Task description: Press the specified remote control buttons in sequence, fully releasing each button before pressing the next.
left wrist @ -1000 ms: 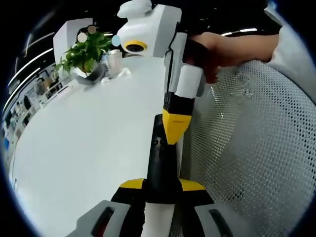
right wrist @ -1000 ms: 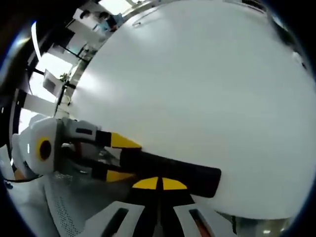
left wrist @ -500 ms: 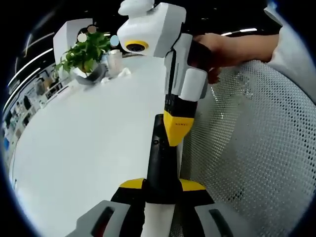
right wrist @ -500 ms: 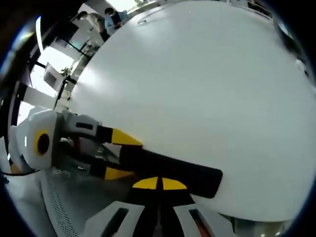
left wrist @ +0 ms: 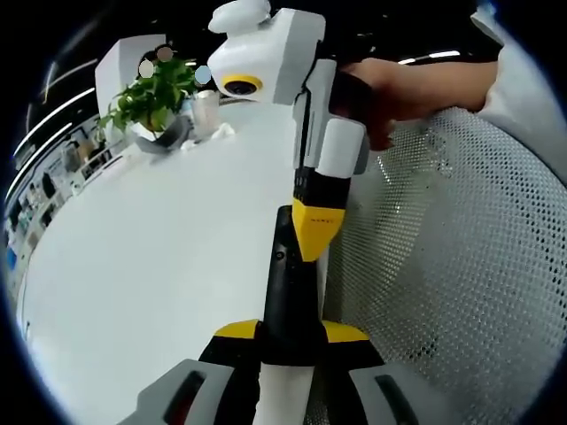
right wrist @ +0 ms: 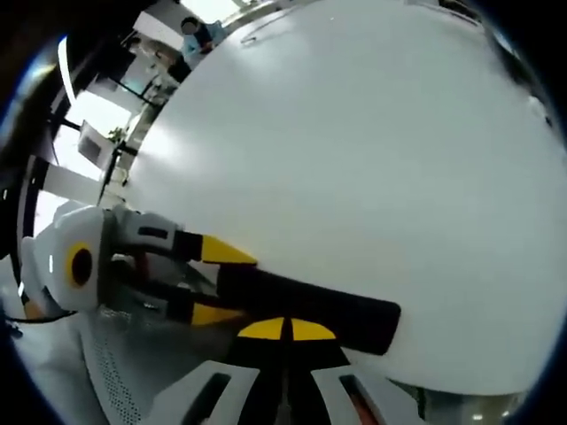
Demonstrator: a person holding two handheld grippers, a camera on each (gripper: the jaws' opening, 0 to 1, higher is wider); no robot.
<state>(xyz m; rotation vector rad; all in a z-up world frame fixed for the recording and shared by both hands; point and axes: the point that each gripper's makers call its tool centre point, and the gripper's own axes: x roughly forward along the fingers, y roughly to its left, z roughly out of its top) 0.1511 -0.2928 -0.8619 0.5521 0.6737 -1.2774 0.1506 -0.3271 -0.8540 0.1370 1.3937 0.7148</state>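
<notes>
A black remote (left wrist: 285,297) runs lengthwise up from my left gripper (left wrist: 291,332), whose yellow-tipped jaws are shut on its near end. From the top, my right gripper (left wrist: 316,230) comes down held by a hand (left wrist: 403,87), its jaws shut, with the yellow tip resting on the remote's far half. In the right gripper view the remote (right wrist: 319,305) lies crosswise just above the closed yellow tips of my right gripper (right wrist: 287,329). The left gripper (right wrist: 215,283) clamps the remote's left end there. The buttons under the tip are hidden.
The remote hangs over the edge of a broad white table (left wrist: 151,257) (right wrist: 372,150). A potted plant (left wrist: 155,93) and small white items stand at the far end. A white mesh chair (left wrist: 452,266) sits to the right of the table edge.
The right gripper swayed slightly to the right half a second ago and is back where it was. Its tip stays on the remote, and the left gripper's hold is unchanged.
</notes>
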